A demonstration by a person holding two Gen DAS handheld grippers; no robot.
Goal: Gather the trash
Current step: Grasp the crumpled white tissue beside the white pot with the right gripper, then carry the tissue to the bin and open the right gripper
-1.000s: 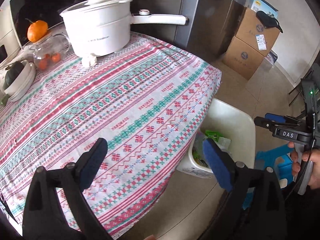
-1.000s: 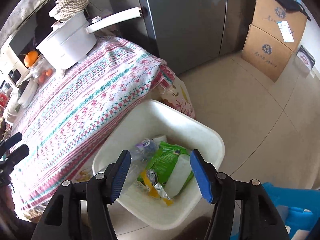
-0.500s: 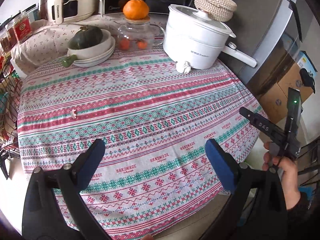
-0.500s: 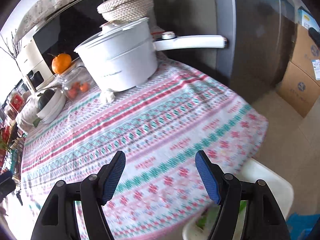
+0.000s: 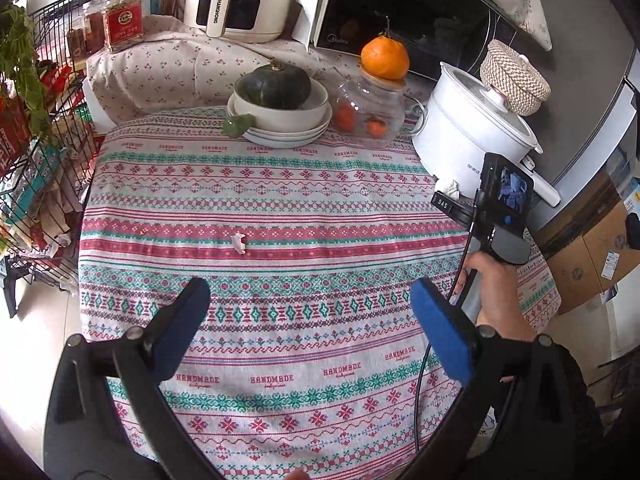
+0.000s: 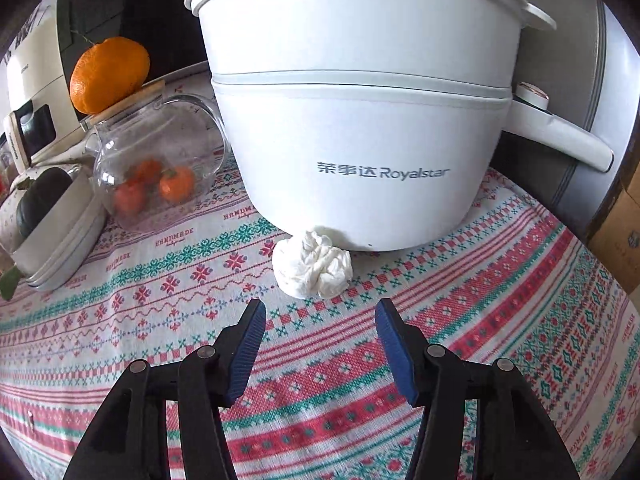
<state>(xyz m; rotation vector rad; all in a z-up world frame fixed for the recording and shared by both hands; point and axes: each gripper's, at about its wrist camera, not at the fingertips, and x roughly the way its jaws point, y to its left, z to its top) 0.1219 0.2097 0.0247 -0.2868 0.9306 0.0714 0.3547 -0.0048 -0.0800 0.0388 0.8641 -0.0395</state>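
Approach step in hand: right gripper (image 6: 320, 340), fingers released and empty, faces the crumpled tissue (image 6: 313, 266) lying on the worktop (image 6: 520, 280) against the pot (image 6: 360, 120), left gripper (image 5: 312, 320) likewise released; next, advance to straddle the tissue and clench.

- The left wrist view looked from above the table's near edge, forward and down across the tablecloth (image 5: 304, 208) toward the appliances at the back, from fairly far off.
- The right wrist view sat low over the cloth, very near the pot (image 6: 360, 120), facing its side.
- Both views shared the pot (image 5: 468, 136), the tissue (image 6: 312, 266) at its base (image 5: 452, 188), the glass jar (image 6: 156, 168) with the orange (image 5: 385, 59) on top, and the bowl (image 5: 280, 108).
- The left view also took in the right gripper (image 5: 496, 208), held just before the pot.
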